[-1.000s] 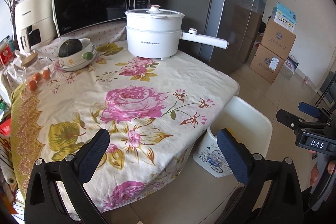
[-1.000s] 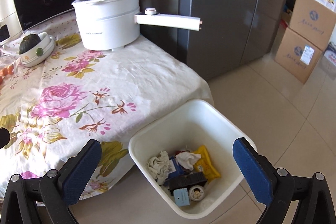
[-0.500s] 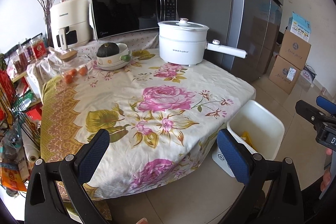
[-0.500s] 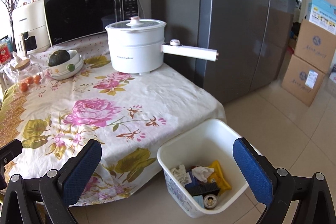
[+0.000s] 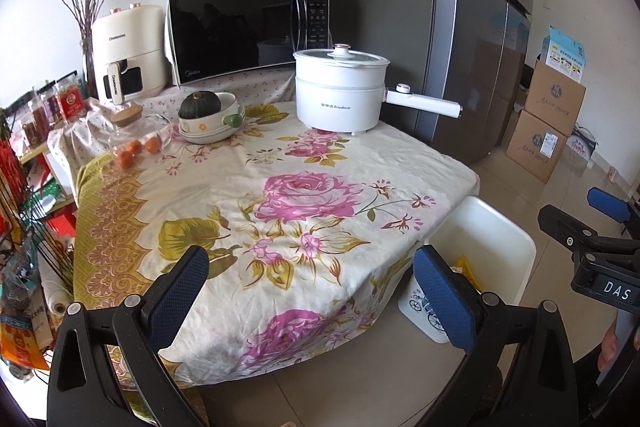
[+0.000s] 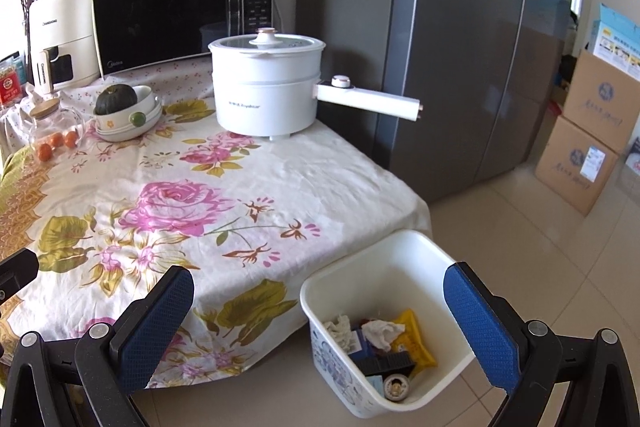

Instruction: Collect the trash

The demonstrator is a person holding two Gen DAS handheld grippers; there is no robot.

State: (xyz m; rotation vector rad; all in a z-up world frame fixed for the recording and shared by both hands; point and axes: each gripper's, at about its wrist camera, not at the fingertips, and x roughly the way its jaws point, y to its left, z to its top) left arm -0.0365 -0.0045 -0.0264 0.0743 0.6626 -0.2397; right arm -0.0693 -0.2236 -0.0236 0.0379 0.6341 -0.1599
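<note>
Both spread wide, empty: left gripper [image 5: 312, 283] above the floral-clothed table [image 5: 280, 195], right gripper [image 6: 320, 311] nearer the floor. Just beside the table's corner, white square plastic bin [image 6: 416, 251]. Inside, crumpled tissues, yellow wrapper, dark scraps [image 6: 380, 343].

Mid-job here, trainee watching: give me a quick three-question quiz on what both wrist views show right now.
1. True or false: the left claw holds a piece of trash.
2. Where does the white bin stand? A) on the table B) on the floor by the table's corner C) against the fridge
3. Name one item lying in the bin.

Key
1. False; its blue pads are spread with nothing between them, as with the right claw.
2. B; it sits beside the floral tablecloth.
3. The yellow wrapper, or the crumpled tissue.
</note>
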